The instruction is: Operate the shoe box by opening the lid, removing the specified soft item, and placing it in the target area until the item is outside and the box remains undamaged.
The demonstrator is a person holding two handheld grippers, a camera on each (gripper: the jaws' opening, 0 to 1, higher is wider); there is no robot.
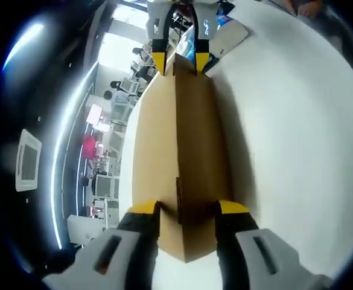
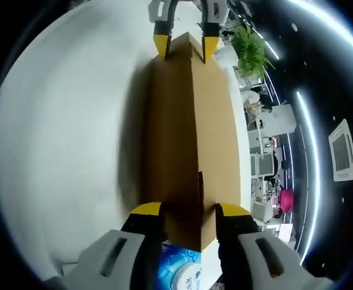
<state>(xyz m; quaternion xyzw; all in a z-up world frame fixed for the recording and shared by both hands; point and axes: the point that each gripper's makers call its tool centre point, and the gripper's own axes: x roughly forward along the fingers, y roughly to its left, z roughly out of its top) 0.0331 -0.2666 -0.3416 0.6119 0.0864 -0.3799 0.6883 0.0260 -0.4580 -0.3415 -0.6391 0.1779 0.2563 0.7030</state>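
Grey grippers, yellow-tipped black fingers (image 1: 145,219)

The white desk (image 1: 297,121) carries a blue-and-white printed pack (image 2: 179,269) at its near edge in the right gripper view; in the left gripper view a blue-and-white item (image 1: 207,30) lies toward the far edge, too small to identify. Past the desk's edge, a green potted plant (image 2: 251,45) stands near white office furniture (image 2: 273,124). Workstations with monitors (image 1: 104,184) fill the room beyond, with a person in a red top (image 1: 90,146) among them. A ceiling panel (image 2: 341,154) sits overhead.
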